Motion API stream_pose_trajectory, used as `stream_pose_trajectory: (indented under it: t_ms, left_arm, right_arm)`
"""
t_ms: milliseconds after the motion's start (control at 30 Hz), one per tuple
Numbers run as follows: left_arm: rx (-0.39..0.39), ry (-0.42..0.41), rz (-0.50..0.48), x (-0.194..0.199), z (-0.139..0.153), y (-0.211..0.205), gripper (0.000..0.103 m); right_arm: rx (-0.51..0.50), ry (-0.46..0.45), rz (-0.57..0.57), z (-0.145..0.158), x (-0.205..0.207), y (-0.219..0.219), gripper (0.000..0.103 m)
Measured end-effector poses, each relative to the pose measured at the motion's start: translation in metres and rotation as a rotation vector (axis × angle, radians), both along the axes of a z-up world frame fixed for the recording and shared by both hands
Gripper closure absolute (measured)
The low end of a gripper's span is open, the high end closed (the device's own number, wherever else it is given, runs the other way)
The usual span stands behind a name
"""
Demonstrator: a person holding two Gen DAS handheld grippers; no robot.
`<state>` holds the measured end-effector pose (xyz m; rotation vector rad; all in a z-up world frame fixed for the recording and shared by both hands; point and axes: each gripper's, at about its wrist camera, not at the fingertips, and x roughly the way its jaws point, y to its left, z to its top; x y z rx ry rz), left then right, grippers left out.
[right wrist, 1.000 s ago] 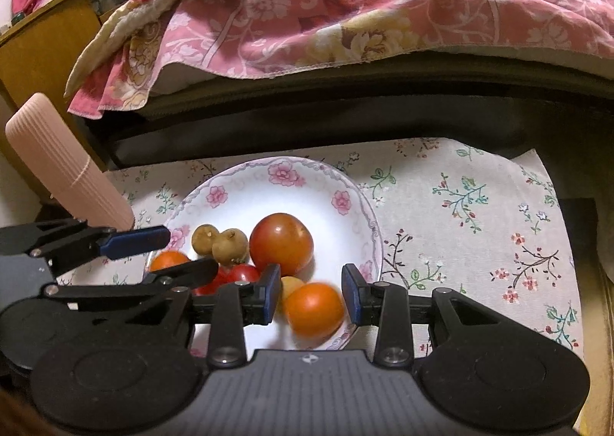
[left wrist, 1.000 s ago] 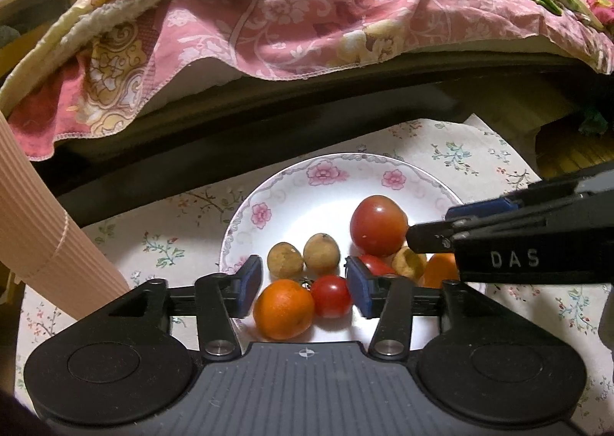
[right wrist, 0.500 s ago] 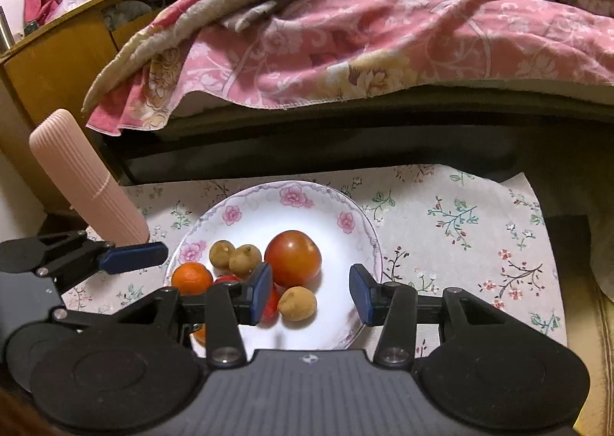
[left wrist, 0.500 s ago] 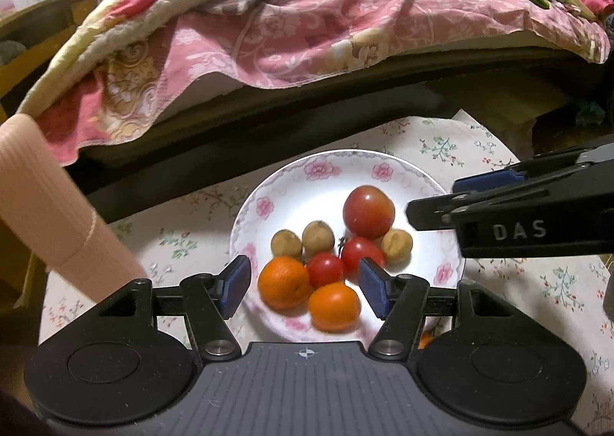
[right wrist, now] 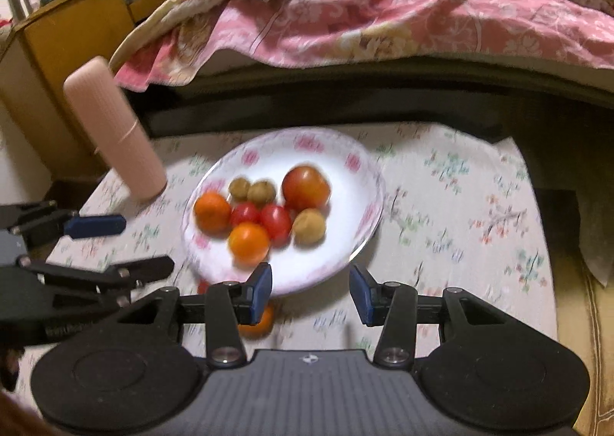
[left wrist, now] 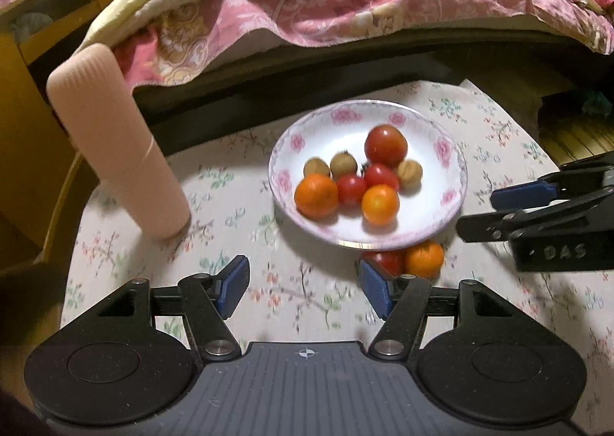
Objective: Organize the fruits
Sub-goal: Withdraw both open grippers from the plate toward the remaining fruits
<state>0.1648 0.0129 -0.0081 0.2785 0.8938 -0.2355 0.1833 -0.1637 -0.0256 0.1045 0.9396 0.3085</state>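
I see my left gripper (left wrist: 303, 290) and right gripper (right wrist: 311, 292) both spread wide, holding nothing. The fruit sits on the white floral-rimmed plate (left wrist: 453, 183); only the left view clearly shows a stray orange mandarin (left wrist: 424, 259) beside it.

The matte black plastic left gripper (left wrist: 303, 290) and right gripper (right wrist: 311, 292) carry blue rubber pads (left wrist: 232, 288), silver screws, ribbed bodies; white "DAS" lettering.
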Motion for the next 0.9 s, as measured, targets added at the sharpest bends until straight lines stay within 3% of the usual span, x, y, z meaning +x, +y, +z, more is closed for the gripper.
stream_pose_trajectory:
  t_ms: [467,767,867,900]
  left_arm:
    - [-0.013,0.041,-0.045,-0.011,-0.008,0.007,0.029]
    - [-0.008,0.061,-0.06,-0.009,-0.017,0.004,0.029]
    - [-0.03,0.063,-0.083,-0.009,-0.019,-0.002,0.029]
    - [-0.042,0.064,-0.092,-0.009,-0.021,-0.005,0.029]
  right_arm:
    - [-0.077,0.024,0.169,-0.032,-0.005,0.041,0.057]
    - [-0.13,-0.021,0.221,-0.041,0.002,0.055,0.056]
    - [-0.143,-0.016,0.221,-0.039,0.001,0.055,0.07]
    - [-0.138,-0.006,0.213,-0.038,0.001,0.053,0.07]
